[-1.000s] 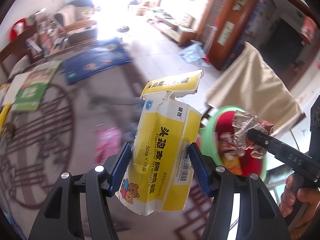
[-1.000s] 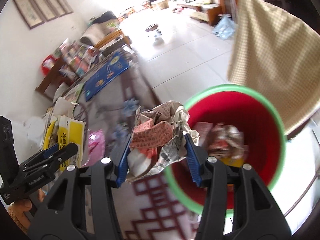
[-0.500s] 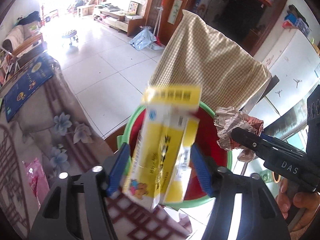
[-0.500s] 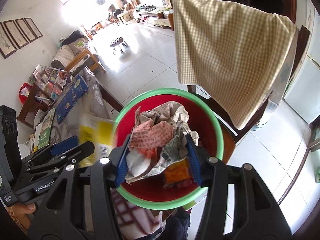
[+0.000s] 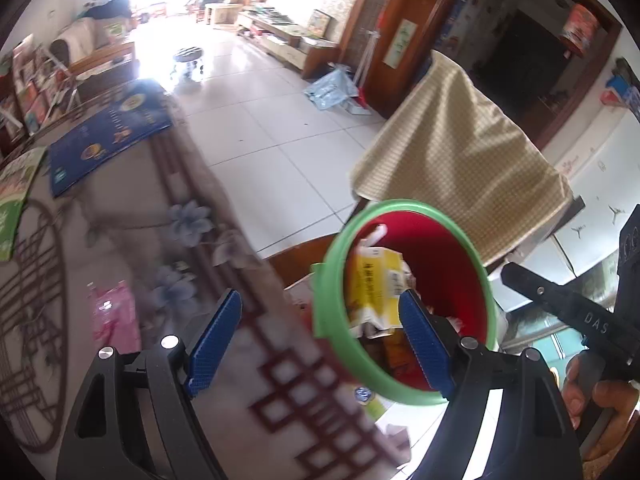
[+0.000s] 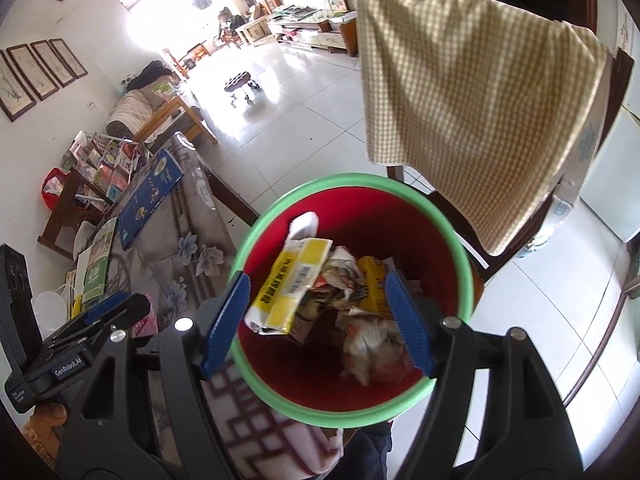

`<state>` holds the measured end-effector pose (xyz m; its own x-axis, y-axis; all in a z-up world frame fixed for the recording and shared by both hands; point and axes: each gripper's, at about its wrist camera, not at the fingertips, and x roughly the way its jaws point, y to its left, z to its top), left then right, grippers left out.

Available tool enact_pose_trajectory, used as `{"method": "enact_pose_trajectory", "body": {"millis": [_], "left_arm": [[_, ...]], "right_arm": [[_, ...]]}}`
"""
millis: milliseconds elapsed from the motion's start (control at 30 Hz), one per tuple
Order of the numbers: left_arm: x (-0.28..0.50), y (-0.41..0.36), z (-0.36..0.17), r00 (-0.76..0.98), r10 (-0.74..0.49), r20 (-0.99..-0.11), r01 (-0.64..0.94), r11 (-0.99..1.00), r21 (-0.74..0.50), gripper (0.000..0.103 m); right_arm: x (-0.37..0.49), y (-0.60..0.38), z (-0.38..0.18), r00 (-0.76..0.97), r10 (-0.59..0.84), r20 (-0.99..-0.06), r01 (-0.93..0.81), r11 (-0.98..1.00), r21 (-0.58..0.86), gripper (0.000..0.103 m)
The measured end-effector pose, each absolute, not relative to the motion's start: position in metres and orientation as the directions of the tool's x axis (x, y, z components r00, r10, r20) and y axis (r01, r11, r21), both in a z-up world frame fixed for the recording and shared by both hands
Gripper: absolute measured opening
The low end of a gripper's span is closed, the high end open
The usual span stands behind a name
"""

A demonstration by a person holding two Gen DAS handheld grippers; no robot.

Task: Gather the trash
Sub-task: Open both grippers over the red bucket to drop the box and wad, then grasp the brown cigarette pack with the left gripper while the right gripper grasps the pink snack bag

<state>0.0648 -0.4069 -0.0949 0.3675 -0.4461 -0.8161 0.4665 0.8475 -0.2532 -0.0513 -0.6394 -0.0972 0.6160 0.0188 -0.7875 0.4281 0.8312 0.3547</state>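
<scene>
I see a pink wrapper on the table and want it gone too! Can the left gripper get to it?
Probably yes. The pink wrapper lies flat on the tablecloth with nothing on it or around it. The left gripper has empty fingers, opening, just beside it.

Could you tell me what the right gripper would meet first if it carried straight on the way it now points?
Probably the crumpled paper and yellow box inside the red bin; the right gripper, its jaws opening and empty, points into it.

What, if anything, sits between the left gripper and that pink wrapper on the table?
Nothing visible does. The pink wrapper lies flat on the patterned tablecloth, uncovered, with bare cloth between it and the left gripper, whose jaws are opening with nothing held.
</scene>
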Motion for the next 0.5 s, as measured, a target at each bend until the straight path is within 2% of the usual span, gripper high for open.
{"method": "enact_pose_trajectory", "body": {"millis": [267, 500], "left_arm": [[0.076, -0.312, -0.103, 0.433, -0.359, -0.827, 0.312, 0.92, -0.236, 0.077], [0.089, -0.192, -0.12, 0.464, -0.266, -0.845, 0.093, 0.963, -0.252, 0.077]], "right_arm": [[-0.011, -0.576, -0.094, 0.606, 0.086, -0.791, 0.332, 0.876, 0.35, 0.071], [0.02, -0.497, -0.094, 0.583, 0.135, -0.801, 0.245, 0.911, 0.332, 0.073]]}}
